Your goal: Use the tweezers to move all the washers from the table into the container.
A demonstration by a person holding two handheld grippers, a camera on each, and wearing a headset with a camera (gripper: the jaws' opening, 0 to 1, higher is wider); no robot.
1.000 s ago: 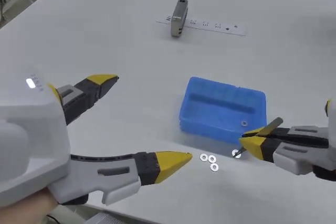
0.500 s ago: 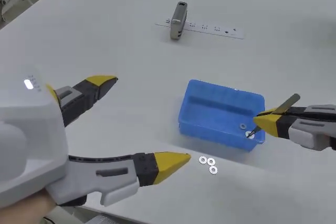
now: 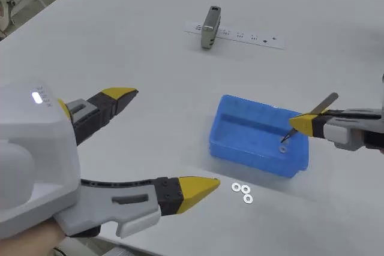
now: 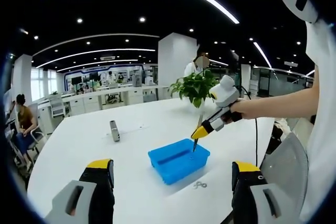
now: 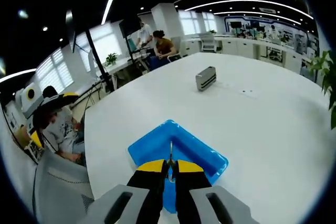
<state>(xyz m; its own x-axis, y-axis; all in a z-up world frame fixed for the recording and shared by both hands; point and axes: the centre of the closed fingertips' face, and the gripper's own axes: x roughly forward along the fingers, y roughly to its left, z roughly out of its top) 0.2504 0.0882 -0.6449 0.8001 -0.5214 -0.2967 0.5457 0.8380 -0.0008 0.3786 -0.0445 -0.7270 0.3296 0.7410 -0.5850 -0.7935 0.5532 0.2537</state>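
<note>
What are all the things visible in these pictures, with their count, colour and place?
table: one, white, under everything.
container: one, blue, right of centre on the table.
washers: three, silver, on the table just in front of the container.
washer: one, silver, inside the container at the tweezers' tip; gripped or free, cannot tell.
tweezers: one, metal, tip down in the container.
block: one, grey, far side of the table.
strip: one, white with dark marks, flat beside the block.
plant: one, green, at the table's far end.
people: a few, at background desks.
left gripper: yellow-tipped jaws open, empty, near left.
right gripper: jaws shut on the tweezers, above the container.
</note>
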